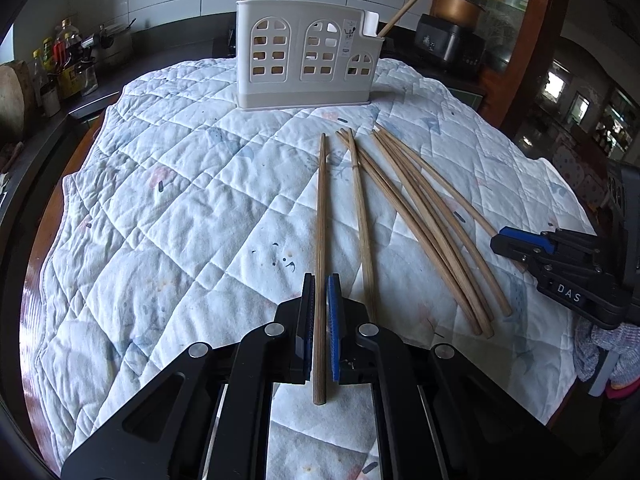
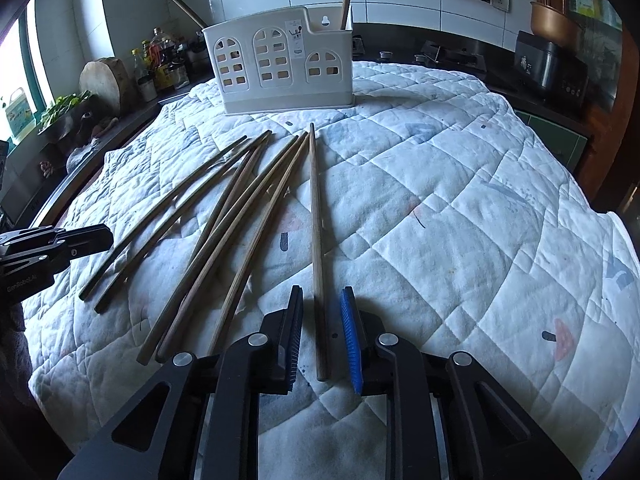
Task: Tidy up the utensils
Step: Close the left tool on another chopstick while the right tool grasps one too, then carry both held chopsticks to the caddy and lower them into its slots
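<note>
A white utensil holder [image 1: 308, 60] [image 2: 280, 60] with arched cut-outs stands at the far side of the quilted cloth [image 1: 180, 200], with two chopsticks [image 1: 408, 4] upright in it. My left gripper [image 1: 320, 280] is shut on one wooden chopstick [image 1: 321, 200] that lies on the cloth pointing toward the holder. My right gripper [image 2: 322, 292] straddles another chopstick [image 2: 316, 208], and a gap shows between each pad and the wood. Several loose chopsticks [image 1: 420, 216] [image 2: 224, 216] fan out on the cloth between the two grippers.
The cloth covers a round table. A dark counter runs behind it with bottles [image 1: 64, 60], a round wooden block [image 2: 104, 80] and a black cooker [image 1: 448, 46]. The right gripper [image 1: 516, 240] shows at the right edge of the left wrist view.
</note>
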Motion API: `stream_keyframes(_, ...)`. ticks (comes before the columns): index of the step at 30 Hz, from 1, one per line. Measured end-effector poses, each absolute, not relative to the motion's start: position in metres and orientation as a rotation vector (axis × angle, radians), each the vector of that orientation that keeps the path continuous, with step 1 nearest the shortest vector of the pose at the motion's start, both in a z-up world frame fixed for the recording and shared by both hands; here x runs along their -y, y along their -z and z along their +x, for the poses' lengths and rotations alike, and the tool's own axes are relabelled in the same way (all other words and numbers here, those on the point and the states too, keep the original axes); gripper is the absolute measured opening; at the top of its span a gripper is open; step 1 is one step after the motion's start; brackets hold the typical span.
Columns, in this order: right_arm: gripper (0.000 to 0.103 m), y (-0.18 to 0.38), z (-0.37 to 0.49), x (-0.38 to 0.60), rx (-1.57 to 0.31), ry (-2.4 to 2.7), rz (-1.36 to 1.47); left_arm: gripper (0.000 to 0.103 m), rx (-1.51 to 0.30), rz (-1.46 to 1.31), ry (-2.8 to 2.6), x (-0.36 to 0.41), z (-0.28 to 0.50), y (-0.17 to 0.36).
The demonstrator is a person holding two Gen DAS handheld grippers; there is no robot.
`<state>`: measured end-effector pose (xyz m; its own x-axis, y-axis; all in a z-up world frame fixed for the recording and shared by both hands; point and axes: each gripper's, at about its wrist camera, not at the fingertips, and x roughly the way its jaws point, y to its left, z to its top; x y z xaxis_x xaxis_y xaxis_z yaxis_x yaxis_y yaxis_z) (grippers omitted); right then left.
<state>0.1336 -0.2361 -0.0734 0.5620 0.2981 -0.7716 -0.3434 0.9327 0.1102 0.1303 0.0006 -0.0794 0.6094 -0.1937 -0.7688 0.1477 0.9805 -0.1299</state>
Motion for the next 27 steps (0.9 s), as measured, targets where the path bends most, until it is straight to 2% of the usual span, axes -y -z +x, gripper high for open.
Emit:
stream_keyframes(4, 0.019, 0.074, 0.134, 0.235, -0.899, -0.378, -0.057, 0.009, -0.913, -0.055, 0.181, 0.000, 0.132, 0.085)
stream_keyframes(21, 0.021, 0.076, 0.134, 0.233, -0.901, -0.384, -0.067, 0.010, -0.970, -0.079, 0.216, -0.004, 0.145, 0.096)
stream_keyframes(24, 0.019, 0.076, 0.134, 0.232, -0.899, -0.377, -0.079, 0.007, -0.964, -0.065, 0.214, -0.002, 0.146, 0.097)
stream_keyframes(27, 0.009, 0.076, 0.134, 0.233, -0.896, -0.369, -0.074, 0.006, -0.959, -0.067, 0.208, -0.001, 0.145, 0.095)
